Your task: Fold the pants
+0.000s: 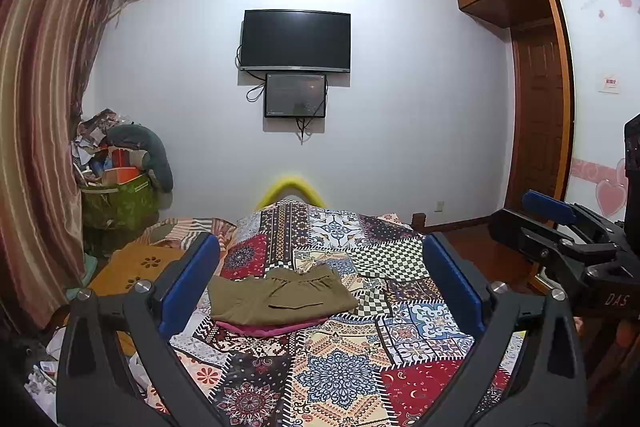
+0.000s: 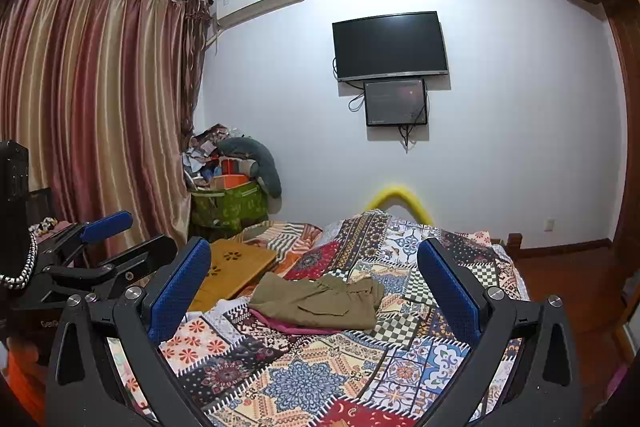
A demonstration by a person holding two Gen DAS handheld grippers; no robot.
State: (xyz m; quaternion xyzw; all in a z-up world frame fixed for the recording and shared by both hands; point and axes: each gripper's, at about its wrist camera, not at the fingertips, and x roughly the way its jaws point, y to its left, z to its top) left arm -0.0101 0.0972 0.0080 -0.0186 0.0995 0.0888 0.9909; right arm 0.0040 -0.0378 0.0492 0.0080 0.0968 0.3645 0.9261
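Olive-green pants (image 1: 280, 295) lie folded on top of a pink garment (image 1: 264, 327) in the middle of a bed with a patchwork cover (image 1: 360, 367). The pants also show in the right wrist view (image 2: 320, 301), with the pink garment (image 2: 288, 325) under them. My left gripper (image 1: 320, 279) is open and empty, held above the bed's near end, well short of the pants. My right gripper (image 2: 316, 279) is open and empty at a similar distance. The right gripper shows at the right edge of the left wrist view (image 1: 568, 239).
A yellow lap table (image 2: 236, 267) lies on the bed's left side. A green bag heaped with clutter (image 2: 228, 199) stands by the curtain (image 2: 100, 107). A TV (image 1: 296, 41) hangs on the far wall. A wooden wardrobe (image 1: 536, 107) and floor are on the right.
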